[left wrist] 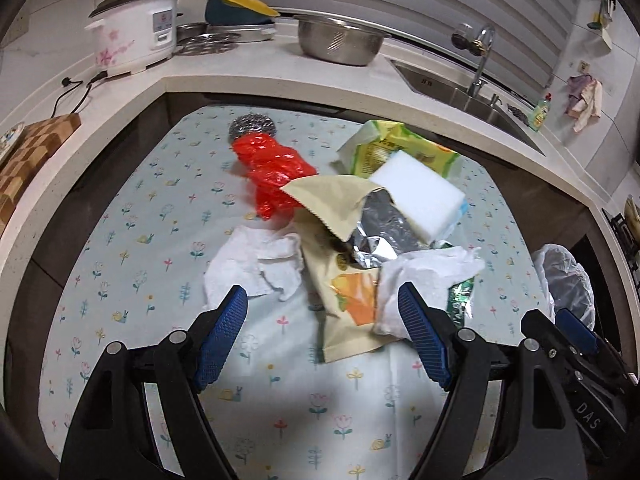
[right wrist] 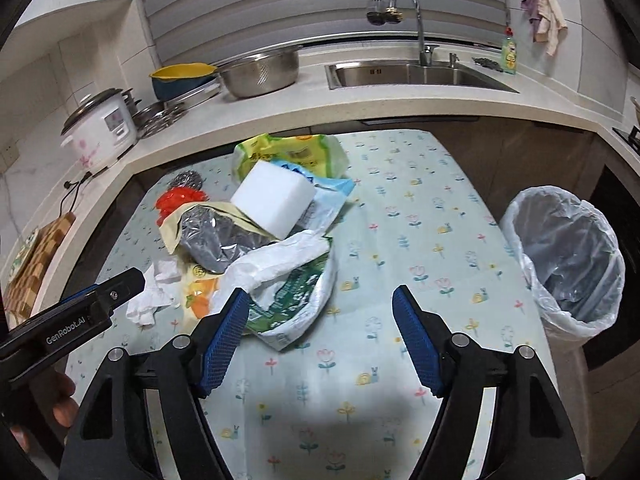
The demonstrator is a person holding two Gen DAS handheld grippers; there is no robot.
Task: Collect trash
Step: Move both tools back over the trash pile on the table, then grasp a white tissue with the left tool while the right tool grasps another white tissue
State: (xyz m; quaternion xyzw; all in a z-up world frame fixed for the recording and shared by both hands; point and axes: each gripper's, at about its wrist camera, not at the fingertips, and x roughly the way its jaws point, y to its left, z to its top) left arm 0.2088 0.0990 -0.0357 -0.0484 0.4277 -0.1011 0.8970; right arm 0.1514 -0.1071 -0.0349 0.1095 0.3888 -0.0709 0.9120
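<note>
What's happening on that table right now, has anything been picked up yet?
Nothing is held yet. A person holds both grippers over the floral tablecloth, jaws open and empty. The left gripper faces the crumpled paper towel and the snack bag. The right gripper is by the green-and-white wrapper. The lined bin beside the table waits.

We cannot read the print on the yellow-green packet point(left wrist: 400, 148), half covered by the white sponge block point(left wrist: 420, 196). The steel scourer point(left wrist: 252, 128) is partly behind the red plastic bag point(left wrist: 276, 176). The green-printed bag point(right wrist: 296, 300) lies partly under crumpled white plastic point(right wrist: 276, 260). The chequered board point(left wrist: 28, 160) is cut by the left edge. The bin's point(left wrist: 568, 276) base is hidden in both views.
</note>
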